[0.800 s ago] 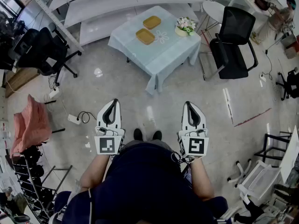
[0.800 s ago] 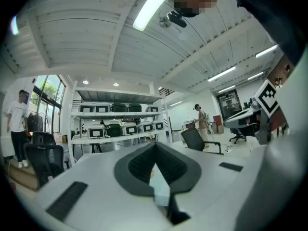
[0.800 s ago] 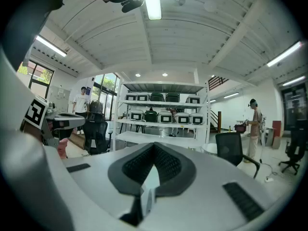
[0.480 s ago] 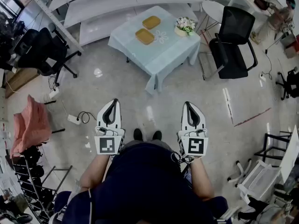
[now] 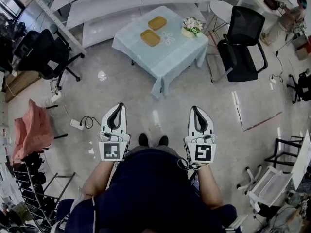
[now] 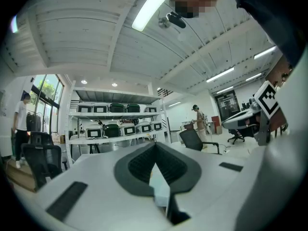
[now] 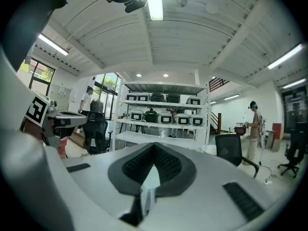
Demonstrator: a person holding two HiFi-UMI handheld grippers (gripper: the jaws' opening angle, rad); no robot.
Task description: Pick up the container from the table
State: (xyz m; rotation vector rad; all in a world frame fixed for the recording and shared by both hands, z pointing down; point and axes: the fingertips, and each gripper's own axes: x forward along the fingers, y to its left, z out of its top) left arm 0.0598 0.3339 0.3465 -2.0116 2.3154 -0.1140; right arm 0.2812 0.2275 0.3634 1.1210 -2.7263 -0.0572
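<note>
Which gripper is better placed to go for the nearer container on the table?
Left, narrowly: the nearer container lies slightly closer to the left gripper than the right gripper. Both are shut, empty and well short of the table.

The tablecloth (image 5: 180, 52) is matt fabric, the floor (image 5: 121, 93) glossy.

The nearer tan container (image 5: 150, 37) on the table (image 5: 176, 53) is too small to show detail.

Bright, even indoor light comes from long white ceiling tube lamps (image 7: 155, 1) and tall side windows (image 6: 45, 88). The glossy grey floor (image 5: 126, 93) shows small glare spots. Every view bows at its edges. The gripper views have black vignetted corners and a foreground that is seemingly out of focus.
</note>
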